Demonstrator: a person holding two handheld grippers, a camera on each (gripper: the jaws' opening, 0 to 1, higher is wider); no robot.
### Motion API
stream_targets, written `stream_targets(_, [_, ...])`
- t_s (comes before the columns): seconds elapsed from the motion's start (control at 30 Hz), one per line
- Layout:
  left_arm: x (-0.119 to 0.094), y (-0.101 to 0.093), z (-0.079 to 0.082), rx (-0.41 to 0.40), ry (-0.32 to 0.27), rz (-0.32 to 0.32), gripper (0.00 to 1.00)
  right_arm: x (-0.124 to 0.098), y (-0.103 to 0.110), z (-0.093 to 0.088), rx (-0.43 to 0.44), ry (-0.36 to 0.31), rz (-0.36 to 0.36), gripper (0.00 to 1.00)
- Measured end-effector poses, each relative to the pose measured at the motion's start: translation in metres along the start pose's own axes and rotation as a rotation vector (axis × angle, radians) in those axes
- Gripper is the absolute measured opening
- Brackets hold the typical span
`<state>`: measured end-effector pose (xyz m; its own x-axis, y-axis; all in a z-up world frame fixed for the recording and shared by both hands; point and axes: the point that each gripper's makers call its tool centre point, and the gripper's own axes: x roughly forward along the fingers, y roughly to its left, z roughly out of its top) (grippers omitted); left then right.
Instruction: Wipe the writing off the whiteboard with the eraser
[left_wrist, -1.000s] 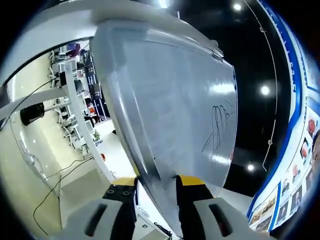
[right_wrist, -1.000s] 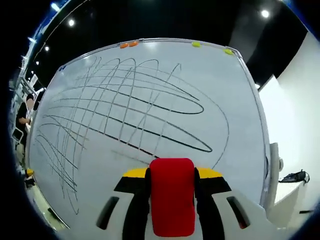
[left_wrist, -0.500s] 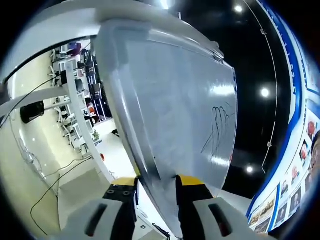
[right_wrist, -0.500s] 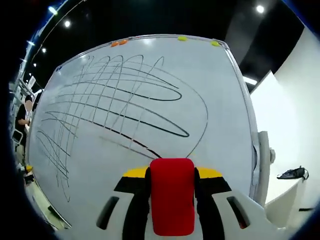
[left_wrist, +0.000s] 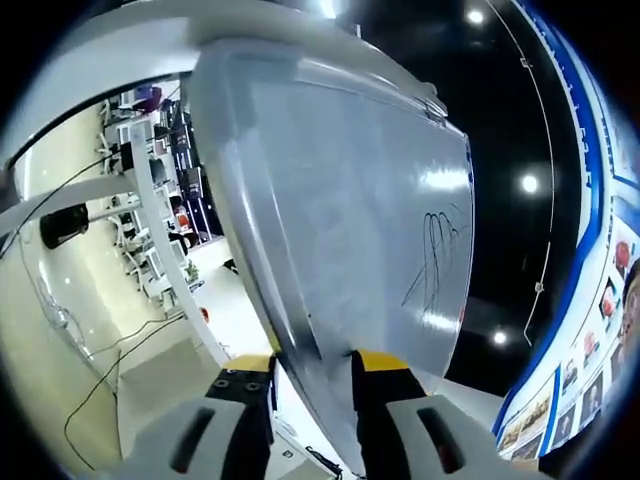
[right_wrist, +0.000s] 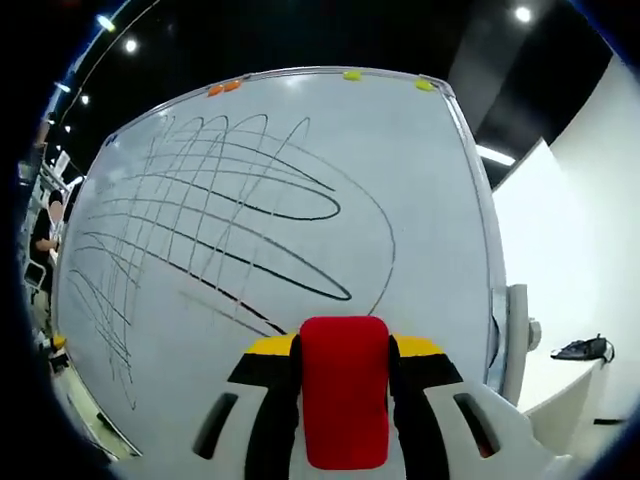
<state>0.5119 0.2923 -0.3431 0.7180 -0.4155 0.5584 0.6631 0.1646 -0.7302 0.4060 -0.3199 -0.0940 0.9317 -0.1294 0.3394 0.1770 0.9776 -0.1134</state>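
Two grippers at work here. My right gripper (right_wrist: 344, 350) has its jaws clamped on the red eraser (right_wrist: 344, 390), which sits low on the whiteboard (right_wrist: 430, 200), near its bottom edge, right where the looping black scribbles (right_wrist: 220, 210) tail off. My left gripper (left_wrist: 312, 365) has its jaws pinched narrow on the board's side edge, steadying it, and a few strokes of the writing show far along the surface. Almost all the ink is left, spreading from the eraser up toward the top edge, where small coloured magnets (right_wrist: 352, 75) sit.

The risks as I see them: if I tilt the eraser, one corner drags and leaves streaks. Push too hard and the board could swing against my left grip. Sweep too high and I could knock those magnets loose. The eraser could also twist between my jaws under friction.
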Motion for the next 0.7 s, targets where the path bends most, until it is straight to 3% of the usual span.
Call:
stream_targets(0.23, [0.0,0.0,0.001,-0.002,-0.002,0.0,0.32,0.001,0.002,0.008,0.009,0.001,0.003,0.37])
stream_targets(0.5, [0.0,0.002,0.002,-0.012,-0.005,0.001,0.31,0.005,-0.01,0.004,0.032,-0.036,-0.01,0.37])
stream_targets(0.6, [0.0,0.003,0.001,-0.011,0.001,-0.003,0.31,0.006,-0.008,0.007,0.045,-0.083,0.002,0.43])
stream_targets(0.7, [0.0,0.003,0.003,-0.005,0.003,0.0,0.32,0.006,-0.002,0.01,0.036,-0.082,-0.001,0.45])
